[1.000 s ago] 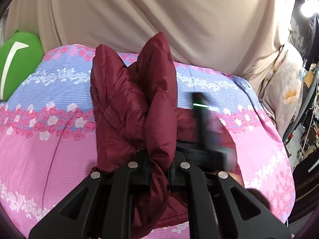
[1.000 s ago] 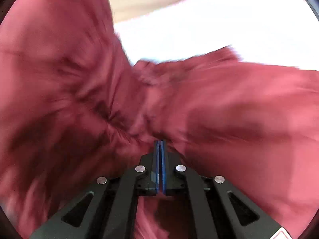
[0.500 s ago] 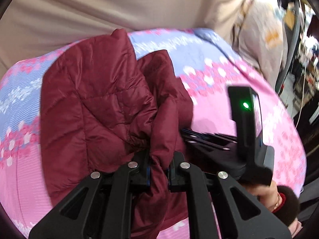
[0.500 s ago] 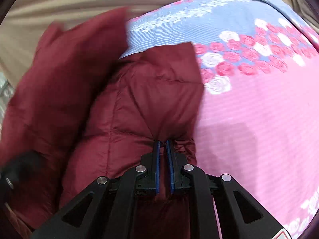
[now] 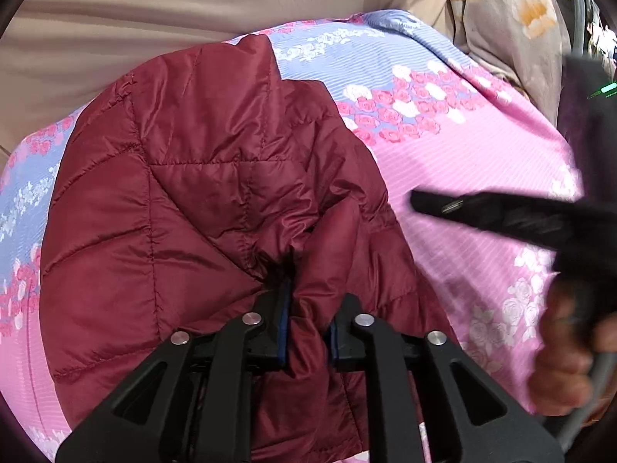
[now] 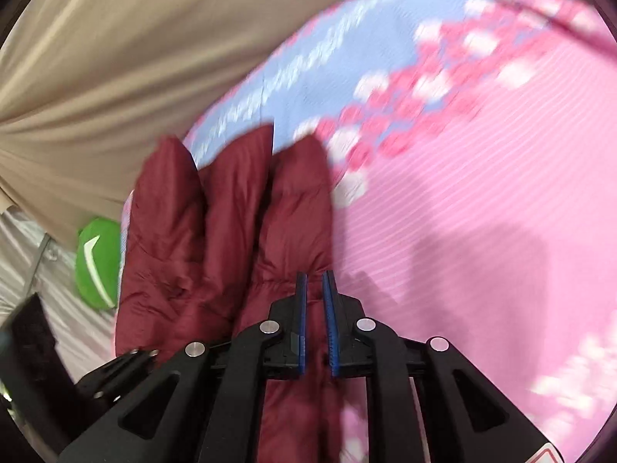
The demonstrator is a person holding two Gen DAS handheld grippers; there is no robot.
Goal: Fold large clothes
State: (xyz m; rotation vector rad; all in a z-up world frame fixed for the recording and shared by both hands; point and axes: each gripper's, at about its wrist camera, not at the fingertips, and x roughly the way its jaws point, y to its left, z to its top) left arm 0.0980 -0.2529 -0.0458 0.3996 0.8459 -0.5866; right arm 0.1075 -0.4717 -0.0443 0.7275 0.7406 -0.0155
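A dark red quilted jacket (image 5: 193,200) lies folded on the pink and blue floral bedsheet (image 5: 482,200). My left gripper (image 5: 306,308) is shut on a bunched fold of the jacket at its near edge. My right gripper (image 6: 314,289) is slightly open, with nothing between its blue pads, just above the jacket's (image 6: 231,231) right edge. In the left wrist view the right gripper (image 5: 501,216) shows as a blurred black shape over the sheet, apart from the jacket.
A beige curtain (image 5: 193,19) hangs behind the bed. A green cushion (image 6: 96,262) sits at the bed's left end. A floral fabric (image 5: 513,31) hangs at the back right. A hand (image 5: 563,366) holds the right gripper's handle.
My right gripper has let go of the jacket and pulled back to the right. The jacket has come down from its raised bunch and lies flatter. My left gripper keeps its hold.
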